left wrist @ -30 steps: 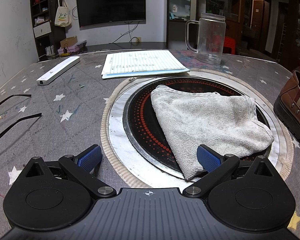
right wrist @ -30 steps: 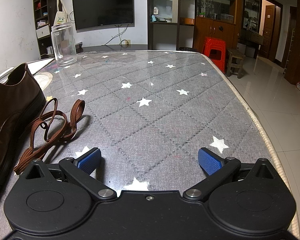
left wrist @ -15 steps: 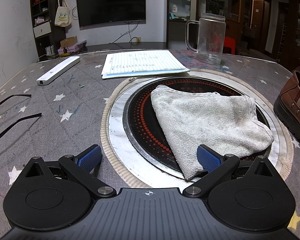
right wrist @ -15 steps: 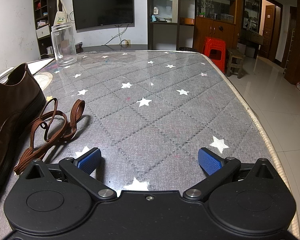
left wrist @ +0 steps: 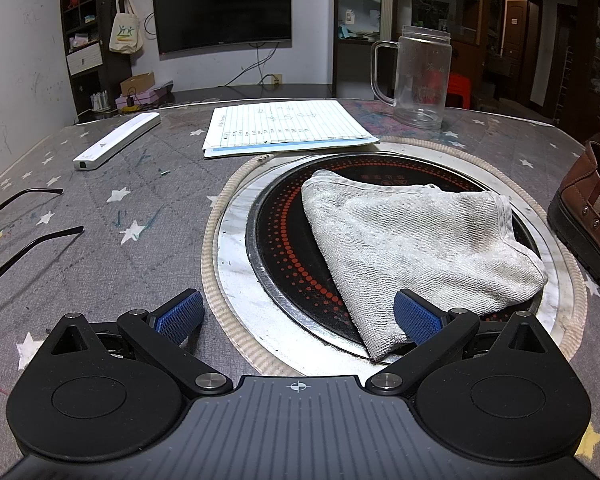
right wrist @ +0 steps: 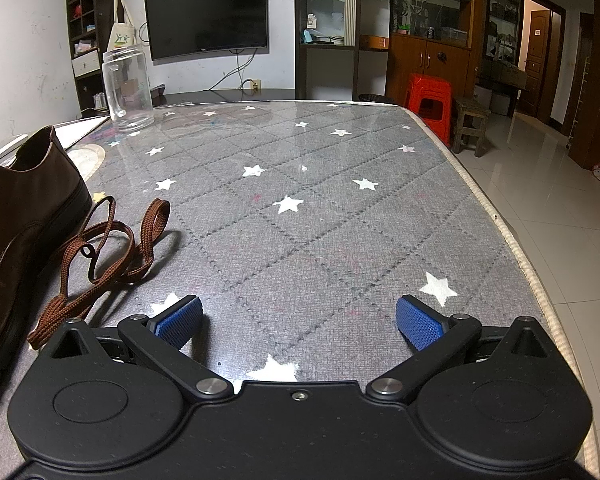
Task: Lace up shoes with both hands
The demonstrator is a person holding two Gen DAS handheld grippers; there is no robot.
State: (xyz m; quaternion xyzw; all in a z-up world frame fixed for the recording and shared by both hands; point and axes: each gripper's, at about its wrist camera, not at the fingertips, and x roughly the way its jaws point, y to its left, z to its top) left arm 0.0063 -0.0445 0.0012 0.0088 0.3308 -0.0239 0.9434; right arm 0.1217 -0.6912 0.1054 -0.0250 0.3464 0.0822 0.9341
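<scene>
Brown lace loose, shoe unlaced, lacing not yet begun.

Brown shoelace (right wrist: 100,256) lies in a loose tangle on the surface just beside the brown leather shoe (right wrist: 16,224), between it and my right gripper (right wrist: 300,316); my left gripper (left wrist: 298,312) sits over a grey towel (left wrist: 416,240) on the round cooktop (left wrist: 284,256). Both sets of fingers are spread wide, grasping nothing. Next, I judge, my right must pinch a lace end while my left steadies the shoe.

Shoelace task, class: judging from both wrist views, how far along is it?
Done: nothing; the brown lace lies loose on the table beside the shoe. In hand: nothing; the left gripper and right gripper are open and empty. Left: all the lacing.
</scene>
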